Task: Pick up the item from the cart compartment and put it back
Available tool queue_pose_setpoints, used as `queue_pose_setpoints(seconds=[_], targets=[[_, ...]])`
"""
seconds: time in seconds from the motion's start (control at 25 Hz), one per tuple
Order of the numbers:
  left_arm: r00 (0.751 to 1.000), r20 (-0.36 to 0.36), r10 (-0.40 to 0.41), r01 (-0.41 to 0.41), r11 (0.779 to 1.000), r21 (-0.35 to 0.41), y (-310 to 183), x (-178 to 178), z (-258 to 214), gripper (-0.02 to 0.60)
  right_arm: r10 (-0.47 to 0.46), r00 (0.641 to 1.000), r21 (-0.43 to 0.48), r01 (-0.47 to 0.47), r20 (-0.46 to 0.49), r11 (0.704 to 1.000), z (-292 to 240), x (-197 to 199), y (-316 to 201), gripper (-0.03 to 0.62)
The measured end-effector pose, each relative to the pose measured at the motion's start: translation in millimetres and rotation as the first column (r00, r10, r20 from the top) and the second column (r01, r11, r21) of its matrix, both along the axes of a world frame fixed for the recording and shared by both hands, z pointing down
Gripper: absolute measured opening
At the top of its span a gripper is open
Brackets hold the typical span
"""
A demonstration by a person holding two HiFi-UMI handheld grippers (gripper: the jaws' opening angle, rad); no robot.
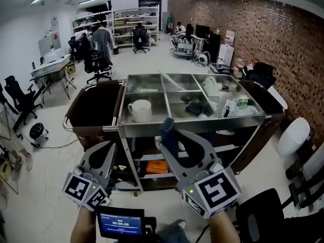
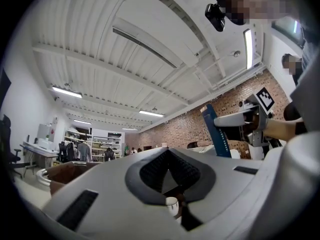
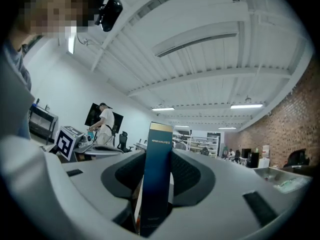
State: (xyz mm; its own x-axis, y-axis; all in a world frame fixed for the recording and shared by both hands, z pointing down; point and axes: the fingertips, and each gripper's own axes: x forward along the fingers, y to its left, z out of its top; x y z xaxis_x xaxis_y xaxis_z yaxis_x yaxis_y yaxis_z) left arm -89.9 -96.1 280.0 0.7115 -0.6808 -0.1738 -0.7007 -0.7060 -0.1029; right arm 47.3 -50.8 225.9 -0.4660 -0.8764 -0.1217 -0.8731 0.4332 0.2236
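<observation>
My right gripper [image 1: 169,137] is shut on a slim dark blue box [image 1: 167,129], which stands upright between its pads [image 3: 156,174], just in front of the cart's near rim [image 1: 192,123]. The same box [image 2: 218,132] shows in the left gripper view, tilted up against the brick wall. My left gripper [image 1: 107,154] hangs low at the left of the cart, its jaws together with nothing in them. A white mug [image 1: 140,110] sits in the cart's near left compartment and peeks out under the left jaws [image 2: 172,204].
The steel cart top is split into several compartments holding a dark item [image 1: 194,108] and white packets [image 1: 213,85]. An orange box [image 1: 157,166] lies on the lower shelf. Office chairs [image 1: 97,63] stand at the left, and a black chair [image 1: 263,214] at the near right.
</observation>
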Motion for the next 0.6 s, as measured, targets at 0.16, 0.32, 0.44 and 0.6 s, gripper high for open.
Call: queue_pose_setpoints(seconds=[0.16,0.32,0.44,0.6], targets=[[1.0,-0.006,-0.014,0.014,1.0,-0.003,5.5,-3.5,5.8,0.012,-0.008,0.998,-0.011,0.008,0.064,1.0,17.1,-4.7,11.1,0.16],[1.0,0.003,-0.016,0.016,1.0,-0.015,9.9,-1.3,12.3,0.012,-0.002,0.996,-0.008,0.002,0.084,1.0,28.3,-4.0,13.1,0.16],[1.0,0.003,-0.011,0.011,1.0,-0.017,11.6,0.3,13.0,0.012,-0.013,0.997,-0.04,0.016,0.073,0.999,35.2,-9.7,14.8,0.16],[1.0,0.013,0.001,-0.001,1.0,-0.022,13.5,4.0,14.6,0.012,-0.022,0.998,-0.054,0.025,0.067,0.998,39.9,-11.8,14.2,0.16]])
